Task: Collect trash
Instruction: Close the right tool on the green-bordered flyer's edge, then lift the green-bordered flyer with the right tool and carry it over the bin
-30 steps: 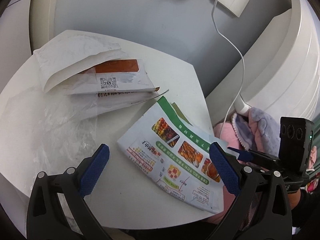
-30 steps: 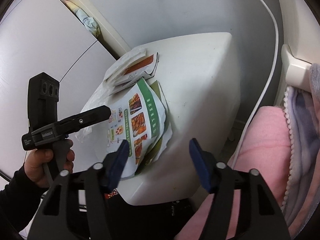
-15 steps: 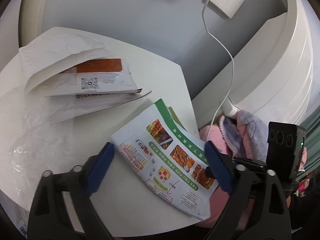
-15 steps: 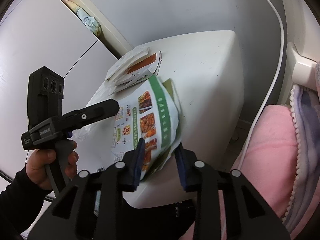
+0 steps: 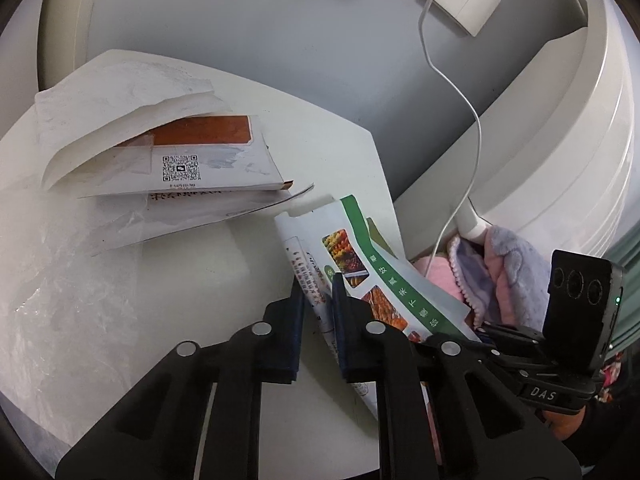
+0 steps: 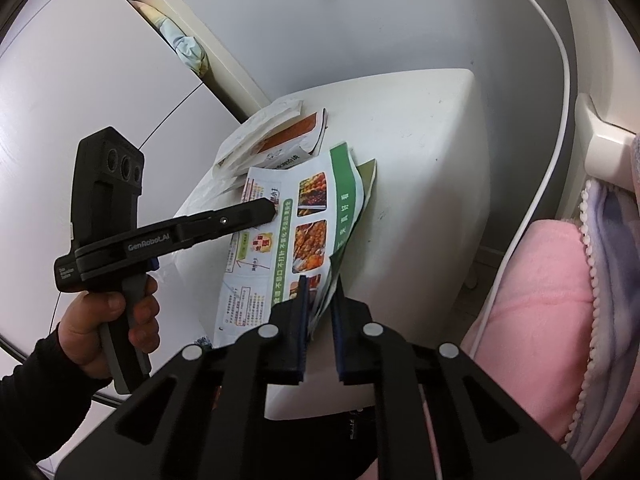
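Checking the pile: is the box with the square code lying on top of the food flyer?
No. The box lies apart from the flyer, partly under white paper.

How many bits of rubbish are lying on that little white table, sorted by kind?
Printed food flyer: 1
White paper bag: 1
Flat packet with orange panel: 1
Clear plastic wrap: 1
Total: 4, as far as these views show.

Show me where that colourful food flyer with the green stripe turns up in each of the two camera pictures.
Left wrist view: the flyer is lower centre-right, at the table's right edge.
Right wrist view: the flyer is in the centre, hanging over the table's near edge.
Shared landmark: the orange-and-white packet lies just beyond it in both.
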A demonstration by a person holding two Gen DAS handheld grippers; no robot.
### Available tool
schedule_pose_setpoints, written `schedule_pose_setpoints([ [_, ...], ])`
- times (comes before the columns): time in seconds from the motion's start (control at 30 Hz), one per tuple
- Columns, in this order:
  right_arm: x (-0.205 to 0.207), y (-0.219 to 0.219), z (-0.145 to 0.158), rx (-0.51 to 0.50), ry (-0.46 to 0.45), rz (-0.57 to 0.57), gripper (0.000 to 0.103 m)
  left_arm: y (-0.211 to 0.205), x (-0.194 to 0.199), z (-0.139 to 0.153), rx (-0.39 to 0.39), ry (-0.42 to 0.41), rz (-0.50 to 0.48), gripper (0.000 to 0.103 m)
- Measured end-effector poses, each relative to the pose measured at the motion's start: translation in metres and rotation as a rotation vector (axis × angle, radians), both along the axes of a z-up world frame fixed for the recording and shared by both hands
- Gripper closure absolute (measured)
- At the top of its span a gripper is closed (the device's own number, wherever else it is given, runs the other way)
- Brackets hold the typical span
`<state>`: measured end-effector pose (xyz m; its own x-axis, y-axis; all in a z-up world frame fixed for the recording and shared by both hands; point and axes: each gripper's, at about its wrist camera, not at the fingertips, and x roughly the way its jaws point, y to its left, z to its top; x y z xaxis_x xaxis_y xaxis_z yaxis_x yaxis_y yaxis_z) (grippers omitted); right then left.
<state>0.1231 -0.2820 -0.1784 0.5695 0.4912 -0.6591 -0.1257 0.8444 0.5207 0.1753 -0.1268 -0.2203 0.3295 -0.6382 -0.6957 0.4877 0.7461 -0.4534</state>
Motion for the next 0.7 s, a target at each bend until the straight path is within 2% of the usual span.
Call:
schedule_pose_setpoints([
  [0.2, 0.0, -0.001, 0.004, -0.007, -0.016, -0.001, 0.092, 0.001, -0.002, 0.007, -0.004, -0.035, 0.006, 0.094],
  [0.5, -0.006, 0.007, 0.023, 0.004, -0.056, 0.021, 0.092, 0.016, -0.023, 0.043, -0.031, -0.095, 0.037, 0.094],
  [0.7, -0.013, 0.033, 0.037, 0.005, -0.085, 0.083, 0.092, 0.05, -0.049, 0.055, -0.037, -0.121, 0.103, 0.094],
])
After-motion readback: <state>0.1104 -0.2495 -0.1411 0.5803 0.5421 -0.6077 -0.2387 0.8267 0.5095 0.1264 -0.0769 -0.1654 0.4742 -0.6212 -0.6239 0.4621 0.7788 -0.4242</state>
